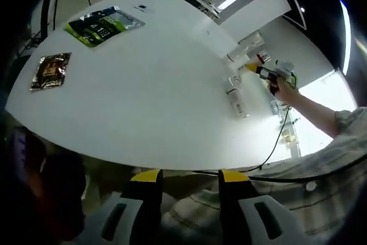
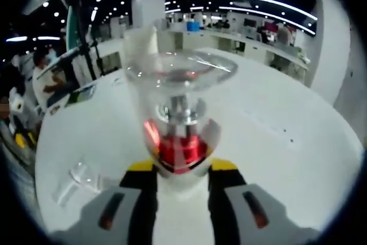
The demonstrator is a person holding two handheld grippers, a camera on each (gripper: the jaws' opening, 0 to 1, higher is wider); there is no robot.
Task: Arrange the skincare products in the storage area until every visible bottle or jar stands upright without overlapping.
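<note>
Right hand-held gripper [image 2: 182, 170] clamps clear bottle [image 2: 175, 119]; left hand-held gripper [image 1: 187, 177] wide, idle. White bottle [image 1: 238, 102] lying flat at bench's [image 1: 143, 96] 3 o'clock; unfinished.

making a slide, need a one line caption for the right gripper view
Right gripper shut on a clear bottle with a red inner part, held above the white table.

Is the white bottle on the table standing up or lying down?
Lying down. In the left gripper view the white bottle lies flat on its side on the white table.
</note>
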